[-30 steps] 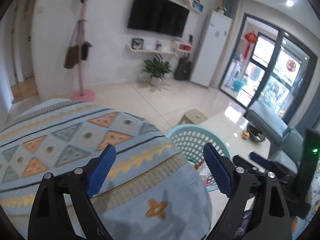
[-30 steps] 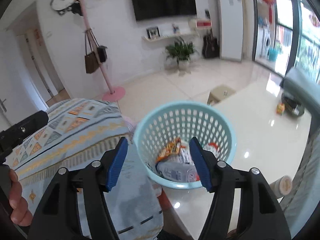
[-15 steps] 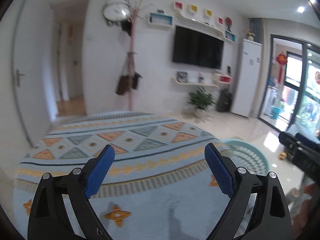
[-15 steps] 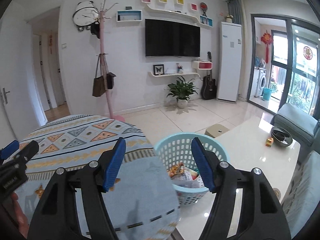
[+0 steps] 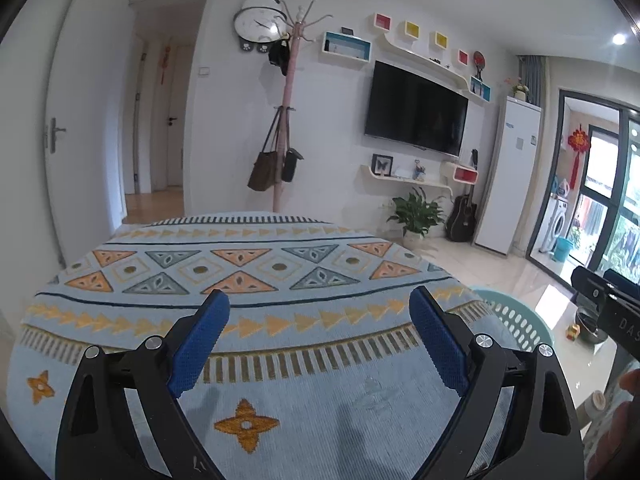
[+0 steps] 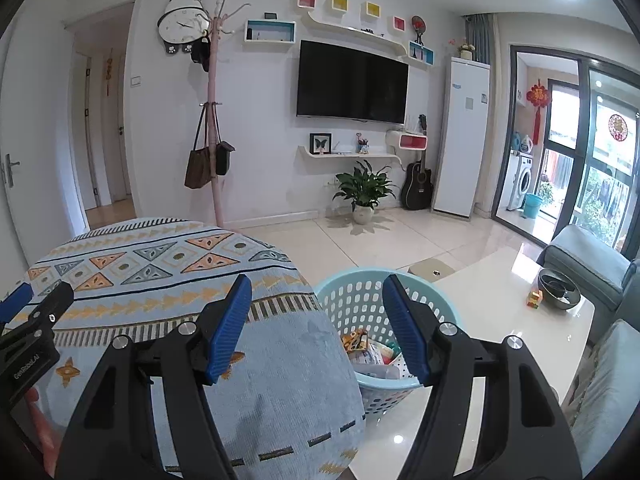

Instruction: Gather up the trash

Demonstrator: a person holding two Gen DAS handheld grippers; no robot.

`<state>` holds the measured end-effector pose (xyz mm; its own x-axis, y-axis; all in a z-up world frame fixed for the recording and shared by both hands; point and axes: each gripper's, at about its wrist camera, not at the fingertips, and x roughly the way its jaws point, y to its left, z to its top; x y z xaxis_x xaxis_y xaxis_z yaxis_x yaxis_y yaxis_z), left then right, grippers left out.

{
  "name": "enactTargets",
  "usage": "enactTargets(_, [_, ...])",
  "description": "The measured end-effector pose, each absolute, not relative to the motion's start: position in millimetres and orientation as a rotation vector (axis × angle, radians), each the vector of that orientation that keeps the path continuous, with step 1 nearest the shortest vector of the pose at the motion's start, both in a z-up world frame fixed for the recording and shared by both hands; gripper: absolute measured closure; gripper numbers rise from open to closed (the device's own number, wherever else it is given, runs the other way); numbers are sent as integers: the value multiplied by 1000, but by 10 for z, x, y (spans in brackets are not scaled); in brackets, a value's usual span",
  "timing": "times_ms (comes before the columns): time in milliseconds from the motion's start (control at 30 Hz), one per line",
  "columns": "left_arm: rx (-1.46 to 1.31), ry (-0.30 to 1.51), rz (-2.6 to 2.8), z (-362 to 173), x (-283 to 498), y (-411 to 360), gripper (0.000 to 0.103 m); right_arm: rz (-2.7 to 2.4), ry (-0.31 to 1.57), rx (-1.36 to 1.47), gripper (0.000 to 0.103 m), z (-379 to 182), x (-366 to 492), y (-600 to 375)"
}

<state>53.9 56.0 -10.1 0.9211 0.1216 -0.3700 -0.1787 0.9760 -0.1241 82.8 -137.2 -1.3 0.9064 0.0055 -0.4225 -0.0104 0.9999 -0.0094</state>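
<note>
Round perforated plastic basket (image 6: 360, 304) holds crumpled wrappers (image 6: 372, 352).

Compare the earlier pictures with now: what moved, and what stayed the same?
Both grippers tilted upward: the left gripper swung left from the basket to the patterned cloth; the right gripper pulled back from the basket. Both stayed open and empty; the trash stayed in the basket.
</note>
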Motion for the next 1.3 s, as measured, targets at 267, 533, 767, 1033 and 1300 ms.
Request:
enactTargets(267, [-139, 352, 166, -103, 509, 517, 14, -2, 390, 7, 39, -29, 780, -1399])
enactTargets(533, [-124, 358, 165, -102, 520, 474, 12, 15, 395, 8, 39, -64, 777, -1359])
enactTargets(767, [-123, 358, 165, -105, 520, 464, 10, 23, 401, 9, 39, -79, 794, -1339])
enactTargets(1033, [-130, 357, 167, -121, 526, 474, 9, 28, 410, 4, 39, -122, 814, -1315])
enactTargets(1300, [-131, 358, 164, -128, 529, 510, 9, 32, 412, 7, 39, -148, 806, -1299])
